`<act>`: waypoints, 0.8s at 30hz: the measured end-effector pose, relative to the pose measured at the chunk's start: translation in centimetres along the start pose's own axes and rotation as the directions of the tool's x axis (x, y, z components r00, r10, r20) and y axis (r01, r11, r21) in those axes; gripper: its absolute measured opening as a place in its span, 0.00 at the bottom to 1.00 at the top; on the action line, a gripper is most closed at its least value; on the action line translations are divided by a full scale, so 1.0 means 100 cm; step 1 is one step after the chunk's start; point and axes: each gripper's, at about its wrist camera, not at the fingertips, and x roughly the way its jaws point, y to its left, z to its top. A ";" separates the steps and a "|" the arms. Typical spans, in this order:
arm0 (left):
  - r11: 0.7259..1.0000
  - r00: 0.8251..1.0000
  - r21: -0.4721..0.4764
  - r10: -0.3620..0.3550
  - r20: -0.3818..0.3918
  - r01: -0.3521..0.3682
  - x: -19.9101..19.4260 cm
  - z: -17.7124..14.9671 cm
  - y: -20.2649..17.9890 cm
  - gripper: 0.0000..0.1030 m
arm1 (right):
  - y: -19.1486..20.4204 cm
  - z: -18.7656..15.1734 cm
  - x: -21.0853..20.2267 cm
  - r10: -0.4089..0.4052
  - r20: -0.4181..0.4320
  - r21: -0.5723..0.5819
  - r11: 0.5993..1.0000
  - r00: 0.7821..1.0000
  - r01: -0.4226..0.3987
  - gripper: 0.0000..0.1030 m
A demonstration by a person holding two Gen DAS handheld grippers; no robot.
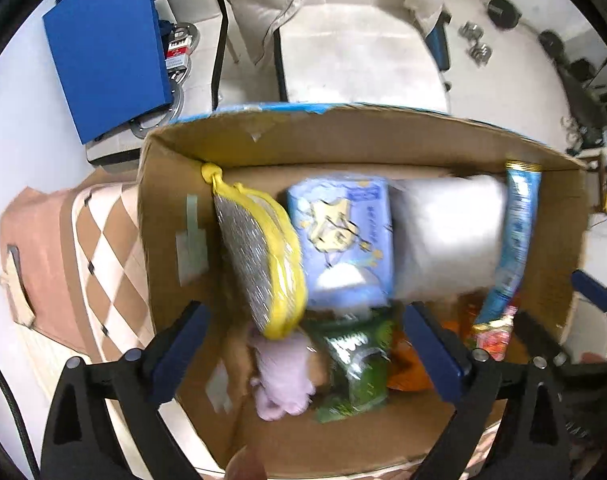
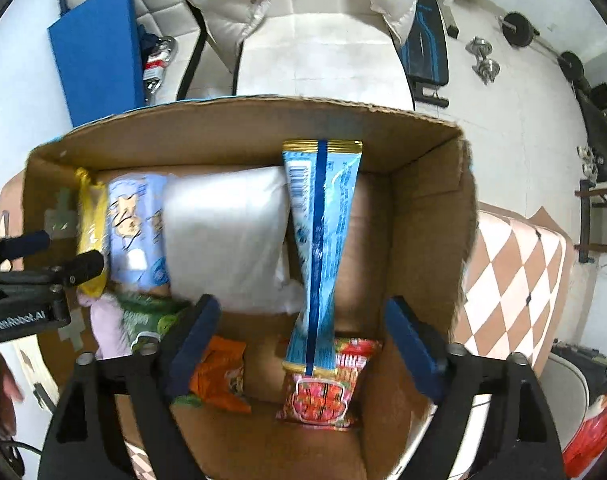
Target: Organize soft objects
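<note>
Both tools are hanging straight down over the open cardboard box [image 1: 171, 208], each with its jaws spread wide and nothing between them.

Under the left tool [image 1: 303, 352], from its left side across: the yellow-rimmed scrubber [image 1: 259, 256] is leaning against the box's left wall, the pale blue tissue pack [image 1: 343, 236] is standing beside it, and the pink soft item [image 1: 281, 380] and green packet [image 1: 357, 376] are lying just below the open jaws.

Under the right tool [image 2: 307, 344], the white padded pack [image 2: 223, 236] is sitting ahead and left, the orange packet [image 2: 219, 380] is lying beside the left finger, and the long blue pouch [image 2: 323, 240] is standing on end between the fingers' line, its foot on the red packet [image 2: 323, 392].

The placing looks finished, so the sound move is probably lifting both tools straight up, keeping the wide fingers clear of the upright pouch, which looks ready to tip if brushed.
</note>
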 end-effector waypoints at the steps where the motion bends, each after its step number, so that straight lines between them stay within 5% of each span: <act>1: 1.000 1.000 -0.005 -0.016 0.020 0.016 -0.006 -0.009 -0.001 0.97 | 0.001 -0.007 -0.006 0.002 0.014 -0.008 1.000 1.000 -0.002 1.00; 8: 1.000 0.990 -0.013 0.000 0.140 0.002 -0.022 -0.065 -0.012 0.97 | 0.005 -0.061 -0.026 -0.031 0.084 0.001 1.000 0.996 0.031 1.00; 18: 0.998 0.978 -0.040 0.056 0.200 -0.049 -0.033 -0.120 -0.011 0.97 | -0.004 -0.119 -0.038 -0.059 0.149 0.091 0.995 0.987 0.045 1.00; 24: 0.995 0.942 -0.069 0.094 0.322 -0.076 -0.074 -0.158 -0.020 0.97 | 0.004 -0.144 -0.078 -0.102 0.250 0.075 0.993 0.963 0.085 1.00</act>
